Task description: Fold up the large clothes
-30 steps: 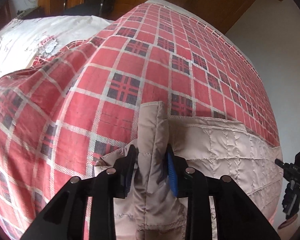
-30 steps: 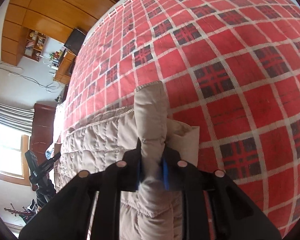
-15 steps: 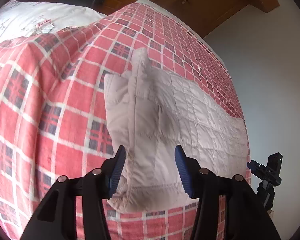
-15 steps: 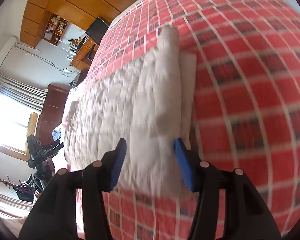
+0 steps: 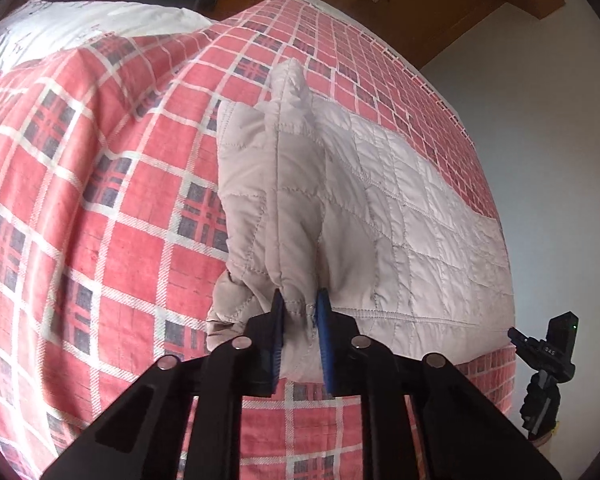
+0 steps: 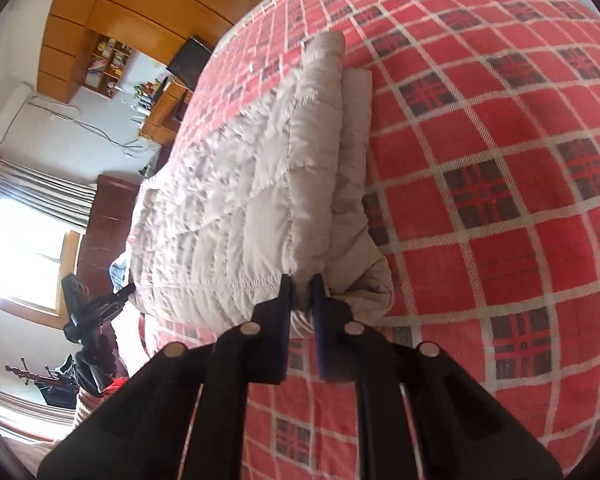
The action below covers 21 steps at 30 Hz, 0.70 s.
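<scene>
Both grippers, spread open above the garment half a second ago, have now closed on its near edge. Nearest the left camera, the left gripper (image 5: 299, 312) has its blue-padded fingers clamped on a bunched near-left corner of the beige quilted jacket (image 5: 380, 216). Nearest the right camera, the right gripper (image 6: 301, 294) has its fingers pressed together on the jacket's (image 6: 236, 208) near-right corner, where several layers stack up. Beyond the grippers, the jacket lies on the red plaid bedspread (image 5: 100, 200) as a long folded band running left to right, with a raised ridge of fabric at each end. It looks partly folded: at least one fold seems done, and a further fold, probably carrying this near edge away to the far side, likely remains. No containers are visible. Farther off, wooden cabinets (image 6: 100, 20) and a bright window (image 6: 24, 248) line the room.
</scene>
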Tool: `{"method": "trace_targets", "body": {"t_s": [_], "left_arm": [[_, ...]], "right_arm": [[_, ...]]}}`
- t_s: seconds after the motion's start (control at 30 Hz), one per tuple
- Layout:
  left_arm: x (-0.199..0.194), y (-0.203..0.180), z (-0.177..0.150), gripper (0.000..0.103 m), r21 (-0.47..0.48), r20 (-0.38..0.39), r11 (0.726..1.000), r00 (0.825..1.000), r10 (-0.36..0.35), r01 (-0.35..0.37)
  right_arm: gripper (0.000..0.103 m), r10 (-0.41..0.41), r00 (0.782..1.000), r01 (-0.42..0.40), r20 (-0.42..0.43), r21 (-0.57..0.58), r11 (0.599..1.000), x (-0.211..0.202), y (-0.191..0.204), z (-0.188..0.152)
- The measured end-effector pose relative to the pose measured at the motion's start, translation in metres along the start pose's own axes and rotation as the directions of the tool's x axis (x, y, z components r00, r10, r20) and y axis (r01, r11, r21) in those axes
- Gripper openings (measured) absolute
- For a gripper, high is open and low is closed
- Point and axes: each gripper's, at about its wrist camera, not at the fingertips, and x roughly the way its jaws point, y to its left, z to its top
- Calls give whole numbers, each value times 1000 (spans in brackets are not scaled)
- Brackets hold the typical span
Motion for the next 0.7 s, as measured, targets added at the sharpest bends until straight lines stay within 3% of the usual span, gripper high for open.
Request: {"method": "trace_targets", "body": {"t_s": [0.17, 0.2, 0.23, 0.3, 0.37, 0.4, 0.47, 0.5, 0.53, 0.63, 0.7], "left_arm": [[-3, 8, -3, 13, 1, -12, 1000, 1000, -9, 9], [-3, 9, -2, 18, -1, -10, 1000, 1000, -7, 7], [-2, 8, -2, 20, 4, -8, 1000, 1000, -5, 5], [0, 5, -2, 34, 27, -4, 999, 1000, 24, -24], [8, 1, -1, 48, 50, -11, 997, 998, 57, -56], [12, 0, -1, 48, 57, -17, 997, 998, 58, -56], [16, -4, -2, 47, 63, -20, 997, 998, 55, -54], [17, -6, -2, 31, 64, -23, 997, 999, 48, -46], [17, -7, -2, 25, 63, -22, 997, 999, 49, -48], [6, -6, -1, 14, 59, -4, 998, 1000, 26, -26], [1, -1, -2, 10, 45, -4, 999, 1000, 8, -8]], "right_arm": [[15, -36, 999, 36, -3, -28, 999, -2, -2, 1], [27, -36, 999, 36, -3, -23, 999, -2, -3, 2], [45, -43, 999, 43, 2, -19, 999, -1, -6, 1], [60, -84, 996, 85, 10, -23, 996, 2, -10, 5], [60, -89, 996, 89, -11, -24, 996, 12, -12, 6], [57, -81, 996, 81, -26, -24, 996, 19, -13, 6], [39, -75, 995, 73, -61, -33, 997, 31, -13, 6], [32, -79, 995, 77, -69, -32, 996, 35, -12, 5], [25, -85, 994, 83, -66, -43, 996, 35, -9, 5], [13, -77, 996, 73, -51, -76, 994, 23, -1, 5], [12, -44, 998, 41, -42, -71, 997, 13, 0, 5]]}}
